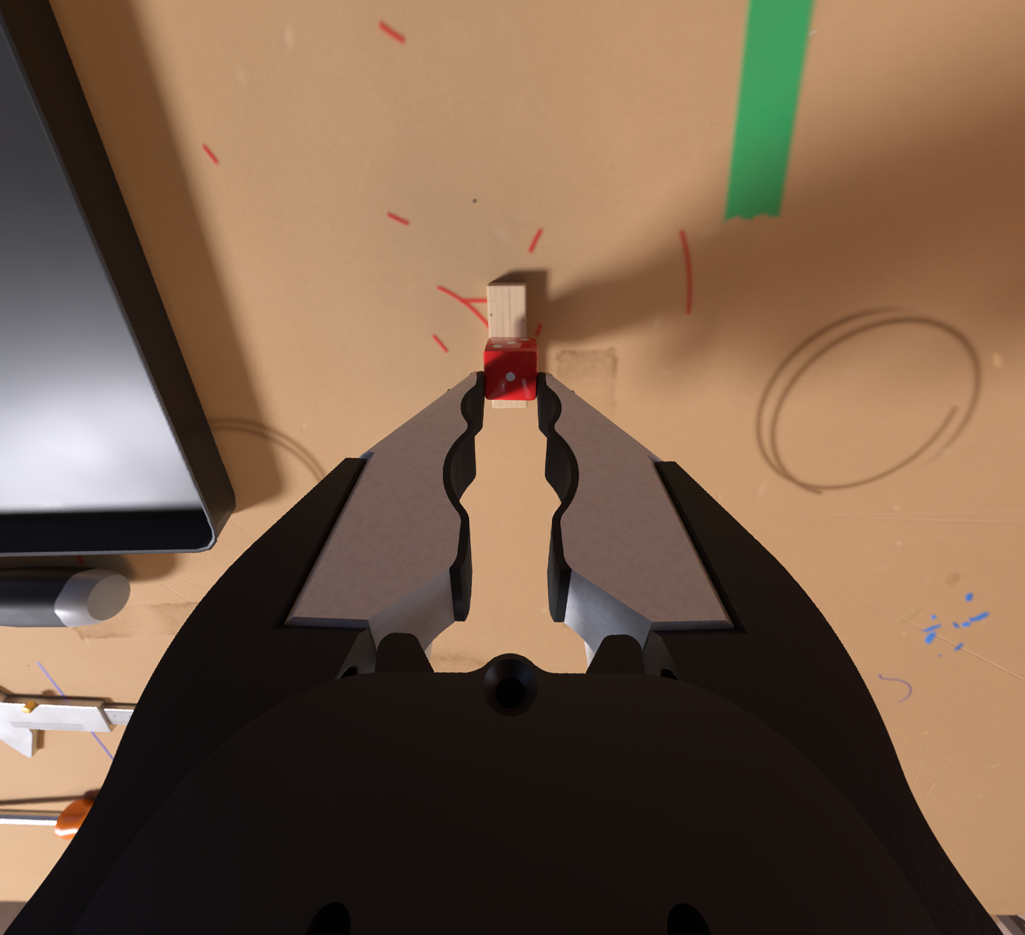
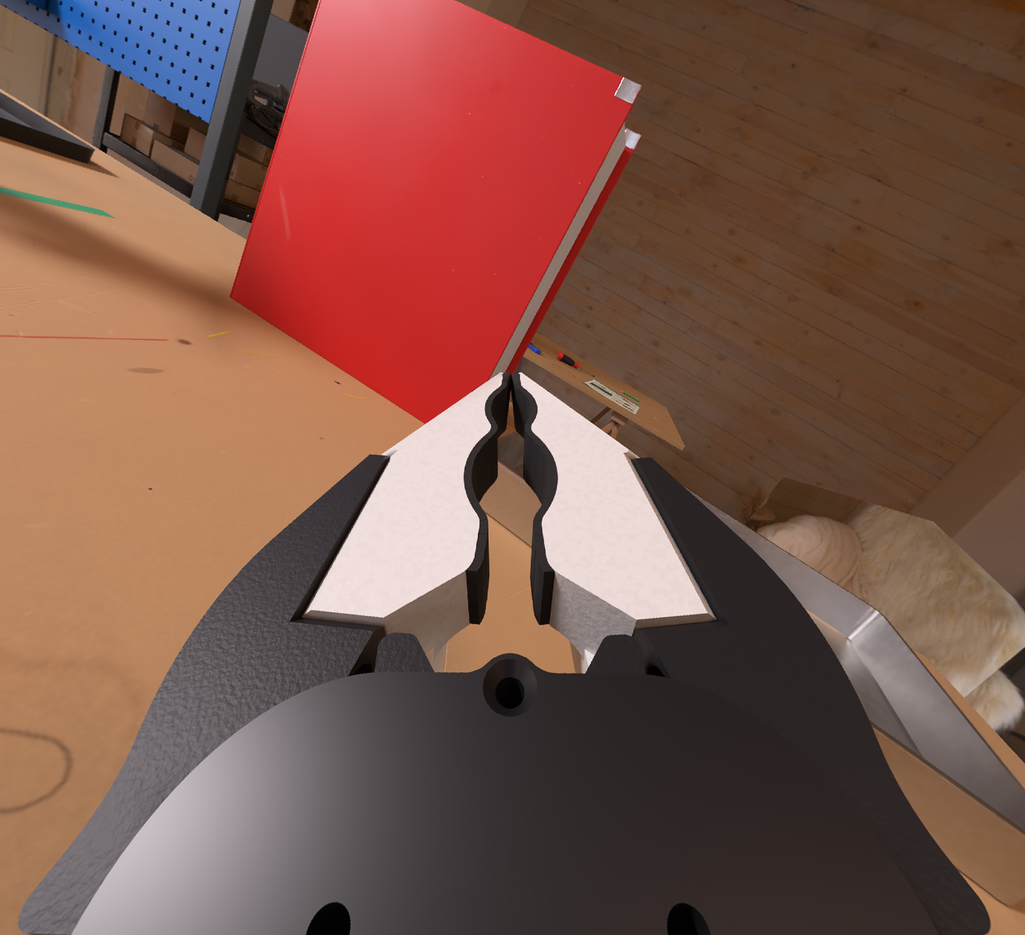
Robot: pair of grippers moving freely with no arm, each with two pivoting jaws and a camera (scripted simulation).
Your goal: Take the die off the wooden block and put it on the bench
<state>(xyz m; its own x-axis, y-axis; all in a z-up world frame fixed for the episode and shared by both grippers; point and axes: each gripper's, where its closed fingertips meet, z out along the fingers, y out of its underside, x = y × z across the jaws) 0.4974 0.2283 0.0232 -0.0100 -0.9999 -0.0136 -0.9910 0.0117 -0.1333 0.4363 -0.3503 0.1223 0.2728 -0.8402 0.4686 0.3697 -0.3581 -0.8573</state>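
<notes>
In the left wrist view a small red die (image 1: 510,370) with white pips sits over the near end of a pale wooden block (image 1: 506,307) that lies on the brown bench (image 1: 610,104). My left gripper (image 1: 510,381) looks down on it, with its two fingertips (image 1: 476,387) pressed against the die's left and right sides. A sliver of the block shows below the die. I cannot tell whether the die rests on the block or is just above it. My right gripper (image 2: 509,377) is shut and empty, above the bench (image 2: 138,437) near its edge, pointing at a red panel.
A dark flat panel (image 1: 83,326) lies at the left, with a metal cylinder (image 1: 91,598) and tools below it. A green tape strip (image 1: 776,65) runs at the far right. A large red panel (image 2: 432,187), a blue pegboard (image 2: 138,4) and the bench's metal edge (image 2: 887,648) show in the right wrist view.
</notes>
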